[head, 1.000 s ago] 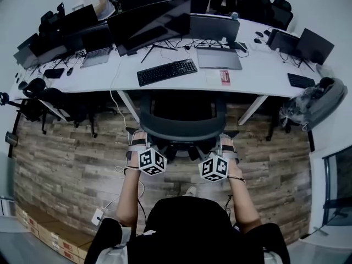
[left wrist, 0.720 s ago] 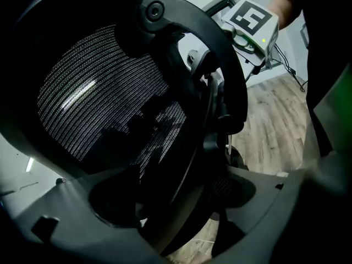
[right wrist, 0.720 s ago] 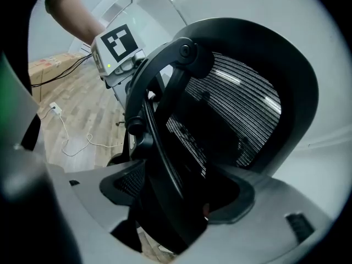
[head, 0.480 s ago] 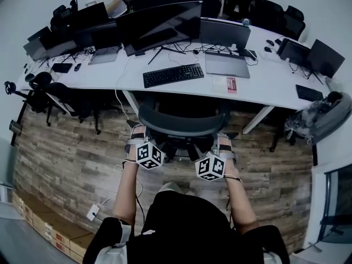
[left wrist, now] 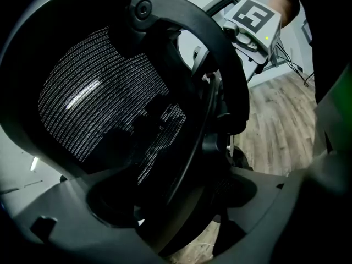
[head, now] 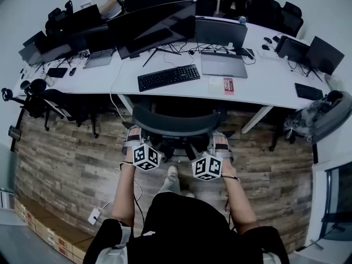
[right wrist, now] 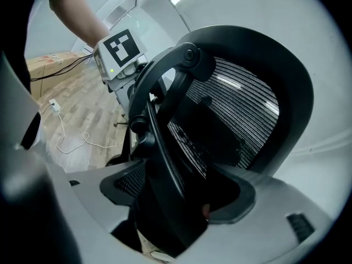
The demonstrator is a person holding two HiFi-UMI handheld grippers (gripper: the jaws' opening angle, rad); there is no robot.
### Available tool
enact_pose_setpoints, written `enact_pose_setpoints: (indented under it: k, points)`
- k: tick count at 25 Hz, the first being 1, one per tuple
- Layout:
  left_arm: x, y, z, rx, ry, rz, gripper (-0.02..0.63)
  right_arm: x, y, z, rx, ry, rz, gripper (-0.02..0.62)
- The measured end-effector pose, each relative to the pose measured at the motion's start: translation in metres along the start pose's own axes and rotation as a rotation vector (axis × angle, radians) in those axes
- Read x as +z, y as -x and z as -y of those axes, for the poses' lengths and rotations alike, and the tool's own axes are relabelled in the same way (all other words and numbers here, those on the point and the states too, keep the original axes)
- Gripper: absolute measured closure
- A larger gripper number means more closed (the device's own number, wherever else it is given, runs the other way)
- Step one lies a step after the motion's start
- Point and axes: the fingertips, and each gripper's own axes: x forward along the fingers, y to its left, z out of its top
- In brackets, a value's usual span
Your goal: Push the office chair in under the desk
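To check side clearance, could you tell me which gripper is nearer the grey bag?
Right. The right gripper clamps the office chair backrest at the end toward the grey bag; the left gripper clamps the opposite end, farther from it.

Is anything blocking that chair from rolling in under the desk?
Nothing visible does. The chair faces the gap between the legs of the desk, and its seat seems partly under the edge already. That gap lies in shadow, so small things there cannot be ruled out.
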Motion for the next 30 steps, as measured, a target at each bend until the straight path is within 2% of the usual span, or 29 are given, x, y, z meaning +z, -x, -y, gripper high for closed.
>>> enact_pose_setpoints:
  k: [17, 30]
  points:
    - [0.0, -0.064, -0.045, -0.01, -0.005, 0.032, 0.19, -0.016, -0.066, 0.043, -0.011, -0.001, -0.037, 0.255]
    - [0.009, -0.123, -0.081, -0.018, -0.006, 0.066, 0.192, -0.037, -0.12, 0.087, -0.043, -0.019, -0.112, 0.255]
